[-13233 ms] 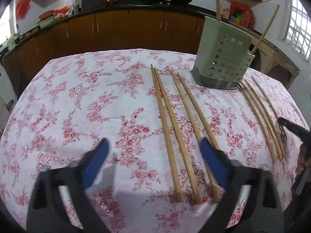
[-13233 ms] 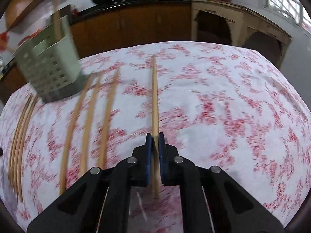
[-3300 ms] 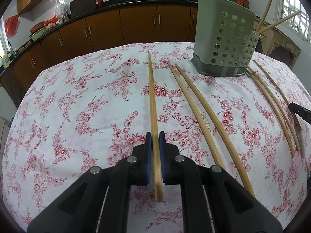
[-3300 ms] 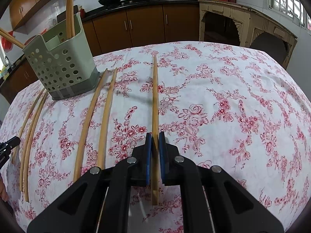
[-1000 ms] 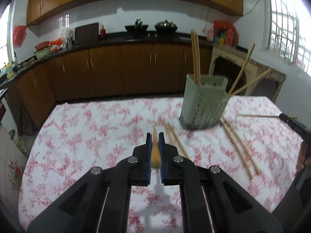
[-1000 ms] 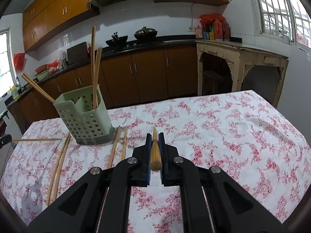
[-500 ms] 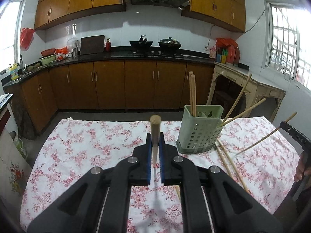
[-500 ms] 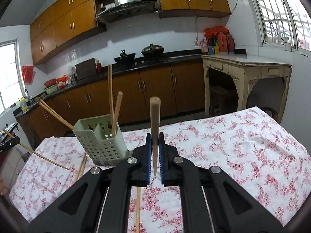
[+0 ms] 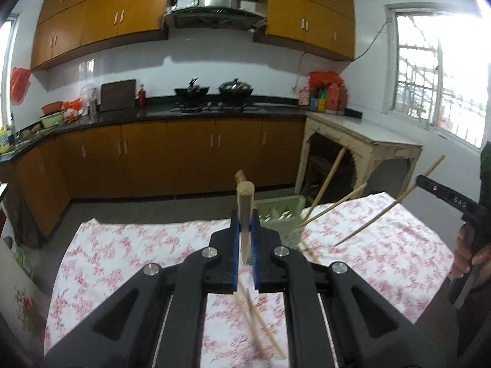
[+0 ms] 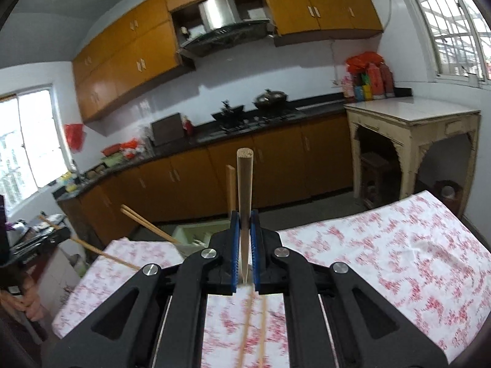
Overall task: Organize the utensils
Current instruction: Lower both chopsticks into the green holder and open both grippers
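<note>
My left gripper (image 9: 245, 230) is shut on a wooden chopstick (image 9: 244, 202) that stands up between its blue pads, high above the floral table (image 9: 122, 245). Just behind it sits the green perforated holder (image 9: 280, 214), with several chopsticks leaning out to the right. My right gripper (image 10: 244, 233) is shut on another chopstick (image 10: 244, 184), also held upright. In the right wrist view the holder (image 10: 196, 233) is partly hidden behind the jaws. Loose chopsticks (image 9: 257, 322) lie on the cloth below, blurred.
Brown kitchen cabinets and a dark counter (image 9: 184, 116) run along the far wall, across a strip of floor. A cream side table (image 9: 368, 144) stands at the right. A person's hand (image 9: 469, 251) holds the other gripper at the right edge.
Both grippers have risen with their chopsticks held. The table and the holder have dropped lower in both views, and the holder now sits partly behind the jaws.
</note>
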`<state>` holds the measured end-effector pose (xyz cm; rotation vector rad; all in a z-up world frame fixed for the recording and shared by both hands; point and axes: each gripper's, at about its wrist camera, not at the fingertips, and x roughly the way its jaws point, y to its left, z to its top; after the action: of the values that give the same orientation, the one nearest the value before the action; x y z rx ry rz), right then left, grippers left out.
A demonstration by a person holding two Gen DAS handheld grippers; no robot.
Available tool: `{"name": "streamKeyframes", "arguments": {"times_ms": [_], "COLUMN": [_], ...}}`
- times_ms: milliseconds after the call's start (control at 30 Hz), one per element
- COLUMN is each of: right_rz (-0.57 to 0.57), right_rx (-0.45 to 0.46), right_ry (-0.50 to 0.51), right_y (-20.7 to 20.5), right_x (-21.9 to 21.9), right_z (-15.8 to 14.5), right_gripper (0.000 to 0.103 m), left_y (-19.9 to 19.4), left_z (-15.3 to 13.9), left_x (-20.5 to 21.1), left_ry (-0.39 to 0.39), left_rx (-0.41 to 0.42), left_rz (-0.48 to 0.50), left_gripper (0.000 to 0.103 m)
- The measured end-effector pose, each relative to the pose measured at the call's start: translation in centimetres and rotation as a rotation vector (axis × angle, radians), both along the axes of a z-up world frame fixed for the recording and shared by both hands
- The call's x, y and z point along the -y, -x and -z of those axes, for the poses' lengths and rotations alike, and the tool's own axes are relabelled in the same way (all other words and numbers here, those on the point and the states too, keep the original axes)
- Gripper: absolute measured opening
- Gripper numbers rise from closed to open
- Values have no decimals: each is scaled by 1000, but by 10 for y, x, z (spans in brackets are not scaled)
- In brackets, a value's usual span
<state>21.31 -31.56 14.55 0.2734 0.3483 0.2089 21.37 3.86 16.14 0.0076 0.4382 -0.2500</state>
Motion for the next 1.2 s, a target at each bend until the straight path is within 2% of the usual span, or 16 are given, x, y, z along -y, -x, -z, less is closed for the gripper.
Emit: {"name": "streamKeyframes", "arguments": {"times_ms": [200, 333, 500, 800, 1200], "right_rz": [-29, -25, -19, -34, -64], "right_rx": [65, 95, 101, 17, -69], "right_ry": [9, 57, 97, 98, 97], "right_y": [-12, -30, -58, -88, -104], "right_x": [-20, -38, -55, -69, -76], "right_z": [-26, -36, -35, -9, 9], "right_gripper": [7, 7, 7, 8, 8], "left_y": [-14, -35, -68, -112, -127], "left_z": [-34, -46, -53, -27, 0], "left_x": [31, 47, 57, 64, 62], "left_ry": [3, 0, 36, 37, 6], "left_rx": [81, 100, 113, 63, -10], "left_rz": [22, 21, -19, -38, -20], "left_gripper": [8, 8, 8, 8, 8]}}
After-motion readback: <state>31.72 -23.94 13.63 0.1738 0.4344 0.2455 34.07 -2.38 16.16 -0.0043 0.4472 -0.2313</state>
